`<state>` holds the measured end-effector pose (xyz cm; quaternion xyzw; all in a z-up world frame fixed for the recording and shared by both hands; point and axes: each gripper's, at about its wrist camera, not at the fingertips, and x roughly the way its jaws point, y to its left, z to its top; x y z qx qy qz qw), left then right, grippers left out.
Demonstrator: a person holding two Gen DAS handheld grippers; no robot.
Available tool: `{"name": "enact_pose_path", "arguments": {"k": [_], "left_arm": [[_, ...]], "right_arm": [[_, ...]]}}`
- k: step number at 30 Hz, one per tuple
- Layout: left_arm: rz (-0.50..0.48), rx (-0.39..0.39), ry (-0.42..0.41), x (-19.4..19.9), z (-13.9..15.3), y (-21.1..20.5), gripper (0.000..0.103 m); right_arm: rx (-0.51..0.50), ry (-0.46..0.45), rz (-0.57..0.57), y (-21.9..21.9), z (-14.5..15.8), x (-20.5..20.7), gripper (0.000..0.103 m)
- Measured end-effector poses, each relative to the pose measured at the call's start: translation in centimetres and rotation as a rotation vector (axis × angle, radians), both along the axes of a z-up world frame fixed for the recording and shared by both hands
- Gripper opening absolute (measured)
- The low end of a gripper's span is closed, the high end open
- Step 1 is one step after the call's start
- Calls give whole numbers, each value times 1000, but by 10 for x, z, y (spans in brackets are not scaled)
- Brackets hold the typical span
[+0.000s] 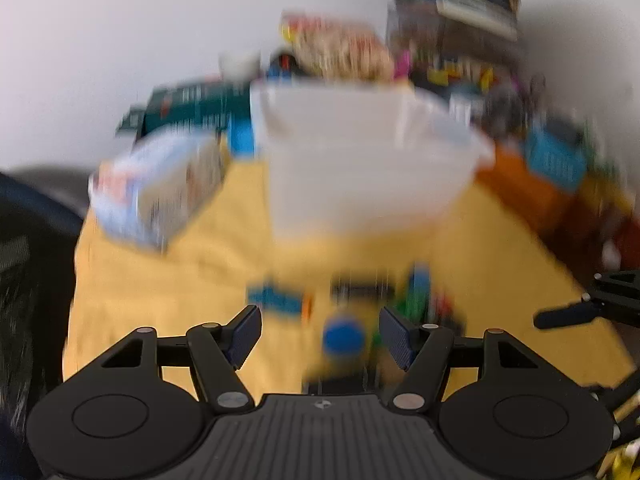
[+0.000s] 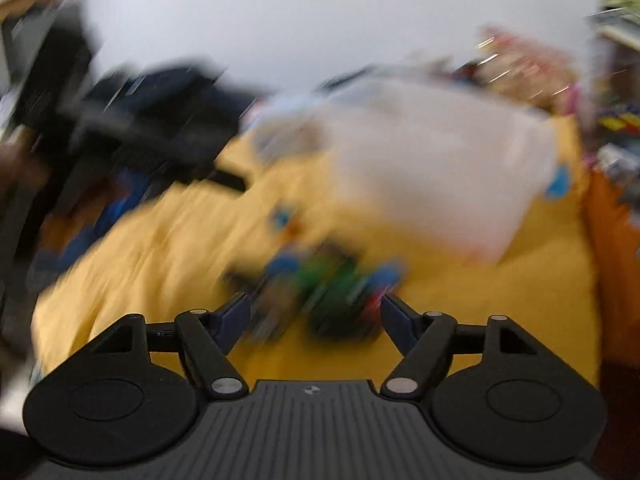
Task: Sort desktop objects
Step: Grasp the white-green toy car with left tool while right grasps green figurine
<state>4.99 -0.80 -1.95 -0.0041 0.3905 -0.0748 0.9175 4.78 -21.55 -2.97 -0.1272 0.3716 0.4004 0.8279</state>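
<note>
Both views are smeared by motion blur, so small details are hard to read. A yellow cloth (image 1: 168,280) covers the tabletop. On it, toward the far side, stands a translucent white plastic bin (image 1: 360,160), its long axis running left to right in the left wrist view.

The left hand-held gripper (image 1: 320,336) has its jaws well apart with nothing pressed between the pads. Just beyond its fingertips lies a cluster of small desktop objects (image 1: 360,308): a round blue cap (image 1: 343,337) near the middle, a blue piece (image 1: 276,298) to the left, and green and dark bits to the right. Which way each one points cannot be told through the blur.

The right hand-held gripper (image 2: 316,316) also stands wide open and grips nothing; the same cluster sits just ahead of its jaws.

To the left of the bin lies a white printed carton (image 1: 156,188), with a dark green box (image 1: 196,108) behind it. An orange surface (image 1: 520,188) borders the cloth on the right.
</note>
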Motion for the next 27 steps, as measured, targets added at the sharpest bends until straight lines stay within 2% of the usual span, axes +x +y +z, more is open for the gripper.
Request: {"name": "enact_pose_path", "arguments": {"k": [1, 3, 9, 12, 15, 21, 27], "left_arm": [[5, 1, 25, -6, -8, 0, 68], [20, -13, 58, -17, -18, 1, 68], [-5, 14, 64, -32, -28, -12, 66], [-25, 23, 76, -33, -36, -22, 66], [-53, 43, 81, -33, -47, -33, 60], [-93, 101, 82, -19, -66, -59, 59], [-140, 136, 81, -9, -78, -74, 67]], "right_arm": [[-11, 39, 17, 2, -9, -7, 55], [-29, 96, 35, 7, -27, -18, 45], [-60, 119, 42, 24, -53, -26, 44], [-77, 91, 63, 34, -58, -28, 31], [-65, 88, 35, 27, -55, -29, 31], [-97, 52, -117, -17, -48, -15, 31], [-99, 75, -235, -52, -48, -1, 31]]}}
